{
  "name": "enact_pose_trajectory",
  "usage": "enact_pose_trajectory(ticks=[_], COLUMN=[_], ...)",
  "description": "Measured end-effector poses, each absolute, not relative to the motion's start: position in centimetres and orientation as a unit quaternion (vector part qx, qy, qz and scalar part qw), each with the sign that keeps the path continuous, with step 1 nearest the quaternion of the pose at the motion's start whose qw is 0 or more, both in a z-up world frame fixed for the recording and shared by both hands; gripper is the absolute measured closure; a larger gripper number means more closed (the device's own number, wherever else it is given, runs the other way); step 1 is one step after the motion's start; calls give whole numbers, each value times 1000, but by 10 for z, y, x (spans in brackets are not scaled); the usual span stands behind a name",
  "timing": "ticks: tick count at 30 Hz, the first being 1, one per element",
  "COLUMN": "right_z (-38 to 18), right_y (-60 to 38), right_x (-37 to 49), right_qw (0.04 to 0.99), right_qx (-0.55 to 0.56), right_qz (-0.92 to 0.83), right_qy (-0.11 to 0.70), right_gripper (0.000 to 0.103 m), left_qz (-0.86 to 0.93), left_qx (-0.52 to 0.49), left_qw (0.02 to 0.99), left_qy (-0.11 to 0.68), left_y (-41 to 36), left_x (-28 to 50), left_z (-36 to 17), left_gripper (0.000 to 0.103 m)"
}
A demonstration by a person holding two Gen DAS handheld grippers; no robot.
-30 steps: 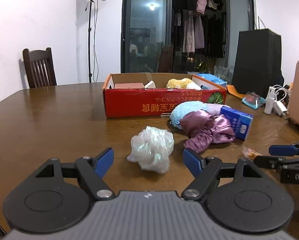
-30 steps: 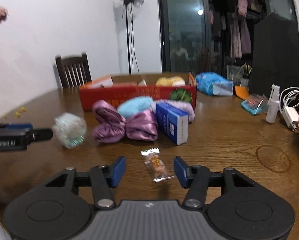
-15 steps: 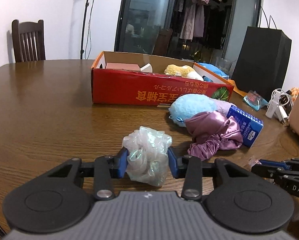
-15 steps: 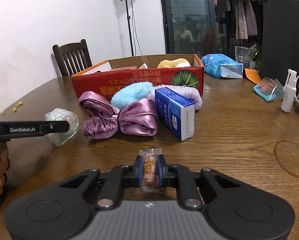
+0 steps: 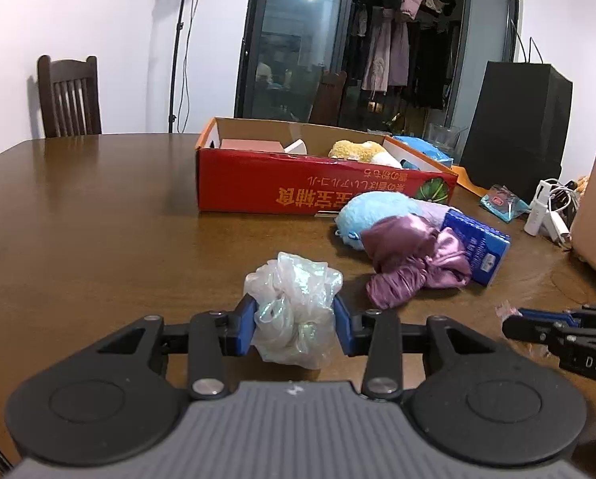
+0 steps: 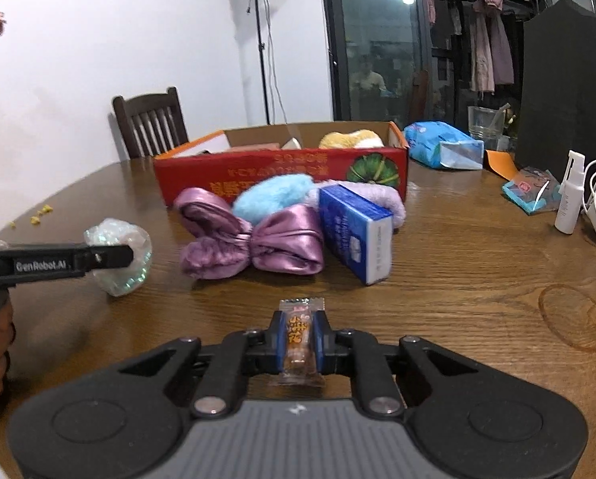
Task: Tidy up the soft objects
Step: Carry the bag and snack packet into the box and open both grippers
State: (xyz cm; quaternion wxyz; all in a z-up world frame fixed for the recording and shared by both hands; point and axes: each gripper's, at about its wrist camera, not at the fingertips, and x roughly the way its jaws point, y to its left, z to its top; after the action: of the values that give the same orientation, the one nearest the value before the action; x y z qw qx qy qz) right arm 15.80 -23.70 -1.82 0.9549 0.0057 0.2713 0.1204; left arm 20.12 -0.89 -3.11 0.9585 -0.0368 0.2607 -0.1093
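My left gripper (image 5: 294, 321) is shut on a crumpled clear iridescent plastic ball (image 5: 294, 299), held just above the wooden table (image 5: 98, 219); it also shows in the right wrist view (image 6: 118, 255). My right gripper (image 6: 297, 339) is shut on a small wrapped orange candy (image 6: 297, 329). A purple satin scrunchie bow (image 6: 254, 239), a blue plush (image 6: 274, 197) and a lilac plush (image 6: 381, 199) lie in front of an open red cardboard box (image 5: 318, 195) holding a yellow plush (image 5: 358, 149).
A blue tissue pack (image 6: 356, 233) leans against the bow. A blue packet (image 6: 441, 149), a spray bottle (image 6: 569, 197), white cables and a black bag (image 5: 517, 123) are at the right. A wooden chair (image 5: 68, 95) stands behind the table.
Both grippers closed from open: the left on the plastic ball, the right on the candy. Both have since lifted slightly with their objects.
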Motion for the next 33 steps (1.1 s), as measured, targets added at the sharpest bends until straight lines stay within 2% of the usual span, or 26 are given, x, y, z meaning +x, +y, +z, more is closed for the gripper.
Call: enact_pose_trajectory(ticks=[10, 18, 25, 29, 33], right_z=[16, 45, 108, 121, 106], right_y=[-228, -223, -220, -216, -208], right_x=[118, 137, 243, 357, 465], right_qw=[966, 964, 954, 938, 925], right_qx=[9, 14, 30, 77, 99], right_qz=[149, 184, 233, 230, 198], right_qy=[212, 193, 188, 246, 309], right_gripper=[89, 89, 89, 89, 89], left_qz=[-105, -122, -146, -133, -124], left_qx=[-41, -41, -51, -49, -19], left_qw=[971, 974, 969, 956, 940], left_qy=[210, 187, 194, 257, 317], left_y=[0, 0, 7, 3, -7], left_x=[148, 170, 289, 395, 481], left_z=[-3, 19, 68, 72, 52], left_gripper=[62, 62, 62, 62, 62])
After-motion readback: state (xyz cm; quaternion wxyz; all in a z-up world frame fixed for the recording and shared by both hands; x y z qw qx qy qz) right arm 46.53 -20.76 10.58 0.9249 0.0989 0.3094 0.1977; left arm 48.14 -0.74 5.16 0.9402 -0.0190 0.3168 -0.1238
